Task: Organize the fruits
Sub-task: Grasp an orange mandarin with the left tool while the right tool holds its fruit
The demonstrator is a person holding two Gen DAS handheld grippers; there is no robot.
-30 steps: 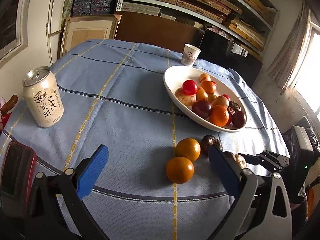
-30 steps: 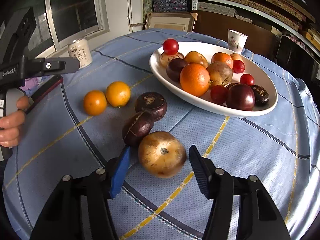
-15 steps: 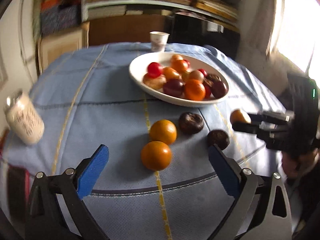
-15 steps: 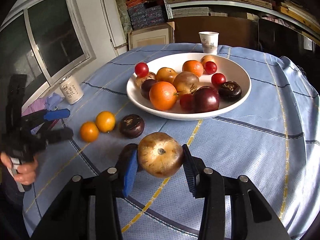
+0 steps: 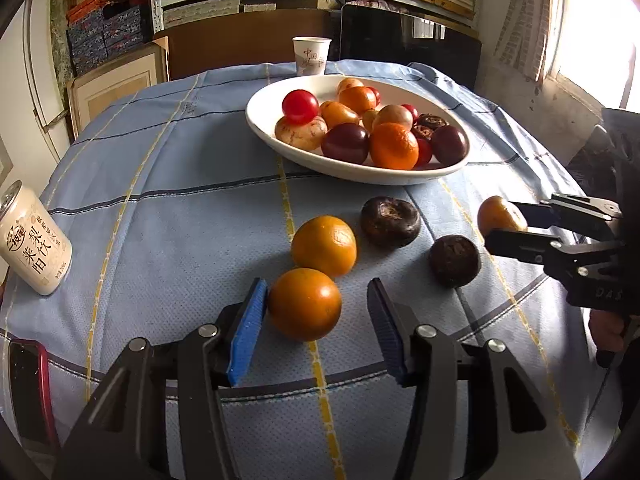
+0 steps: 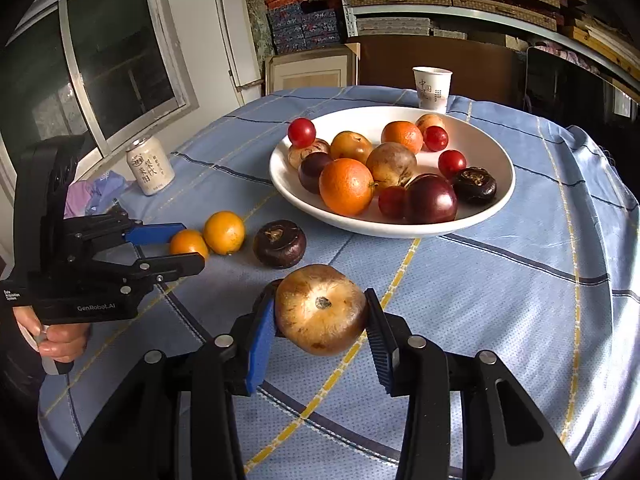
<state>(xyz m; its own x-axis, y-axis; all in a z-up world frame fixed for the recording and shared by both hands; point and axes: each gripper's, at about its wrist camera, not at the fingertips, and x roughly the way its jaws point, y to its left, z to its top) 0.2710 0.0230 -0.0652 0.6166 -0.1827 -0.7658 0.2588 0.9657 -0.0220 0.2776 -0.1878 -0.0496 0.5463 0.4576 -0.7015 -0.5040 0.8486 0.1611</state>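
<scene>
Since a second ago, the left tool point(image 5: 316, 330) is seen lowered over the nearest orange point(image 5: 305, 303), with its jaws narrowed from wide; the tan round fruit point(image 6: 321, 309) is seen lifted off the cloth by the right tool point(image 6: 320, 332).

The table point(image 5: 168, 184) is covered by a blue checked cloth. A white oval bowl point(image 5: 356, 170) is set toward the far side and is filled with mixed fruit: oranges, red cherry tomatoes, dark purple and tan pieces. A drink can point(image 5: 34, 240) is stood at the left edge; a paper cup point(image 5: 311, 56) is stood behind the bowl.

The left tool's jaws are closing with the nearest orange between them: the left pad is touching or just beside it, the right pad is apart, so nothing is gripped. A second orange point(image 5: 324, 245) is touching the first, on its far side. Two dark brown fruits point(image 5: 390, 221) point(image 5: 455, 261) are lying on the cloth between the oranges and the right tool.

The right tool is clenched on the tan round fruit, which is held above the cloth, near the bowl's front rim.
</scene>
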